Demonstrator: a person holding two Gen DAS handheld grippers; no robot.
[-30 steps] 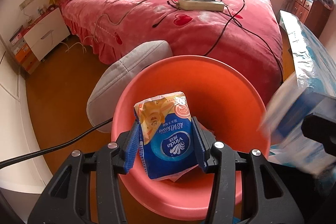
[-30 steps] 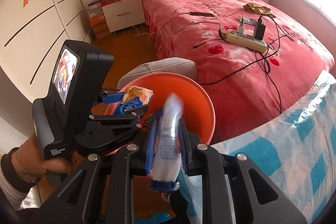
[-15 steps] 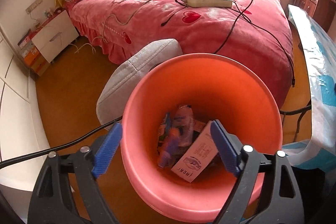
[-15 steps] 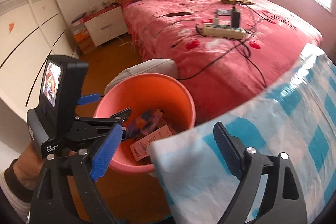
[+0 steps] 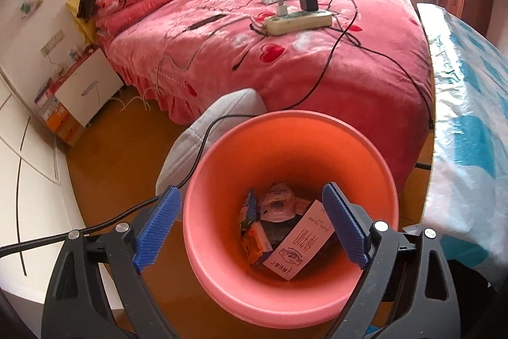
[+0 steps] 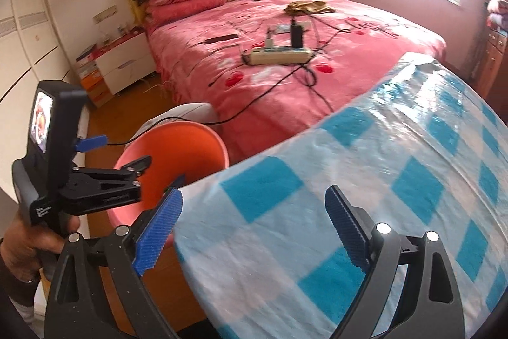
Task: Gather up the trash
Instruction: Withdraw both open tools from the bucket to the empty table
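While opening further, poised over a salmon-pink bin (image 5: 222, 180) on a brown wooden floor: left gripper (image 5: 250, 193), jaws already spread wide, nothing between the 2 ribbed blue pads (image 5: 157, 227), nothing held.

At the bottom of the bin, the collected trash: a white carton (image 5: 301, 243) with red printing, leaning tilted against the right inner wall; to its left a pale tissue pack (image 5: 277, 205); further left an orange and blue packet (image 5: 254, 240) standing on edge. All loosely piled and touching.

Just behind the bin, a grey cushion (image 5: 222, 113), with a black cable (image 5: 203, 145) trailing over it and past the bin's left rim. Beyond, a bed (image 5: 206, 53) under a pink heart-patterned blanket, carrying a cream power strip (image 5: 298, 19) with 2 plugs and tangled black leads.

From the right wrist camera: right gripper (image 6: 254, 194), jaws likewise wide apart and empty, poised above a table (image 6: 381, 180) covered in a glossy blue and white checked cloth. Pads not touching the cloth, as far as can be told.

At the left of that view, a hand (image 6: 28, 243) wrapped around the left gripper's black handle, beside the table's edge, bin partly hidden behind the cloth.
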